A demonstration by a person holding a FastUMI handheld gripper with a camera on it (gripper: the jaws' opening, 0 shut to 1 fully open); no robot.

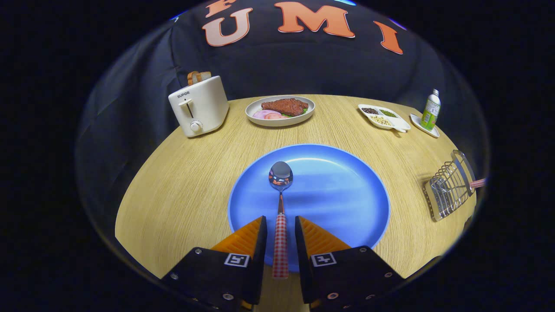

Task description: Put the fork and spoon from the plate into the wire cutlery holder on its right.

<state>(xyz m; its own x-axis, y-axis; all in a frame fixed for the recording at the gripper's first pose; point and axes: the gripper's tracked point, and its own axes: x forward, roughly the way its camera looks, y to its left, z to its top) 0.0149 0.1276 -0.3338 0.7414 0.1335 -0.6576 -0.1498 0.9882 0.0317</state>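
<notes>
Blue plate, one spoon; jaws straddling its handle

Two-finger handheld gripper with black bodies and orange fingers

Each finger is an orange ribbed wedge with a black inner pad, set on a black block; each block carries a small white square marker with a black pattern, and silver screws dot the blocks' faces
</notes>
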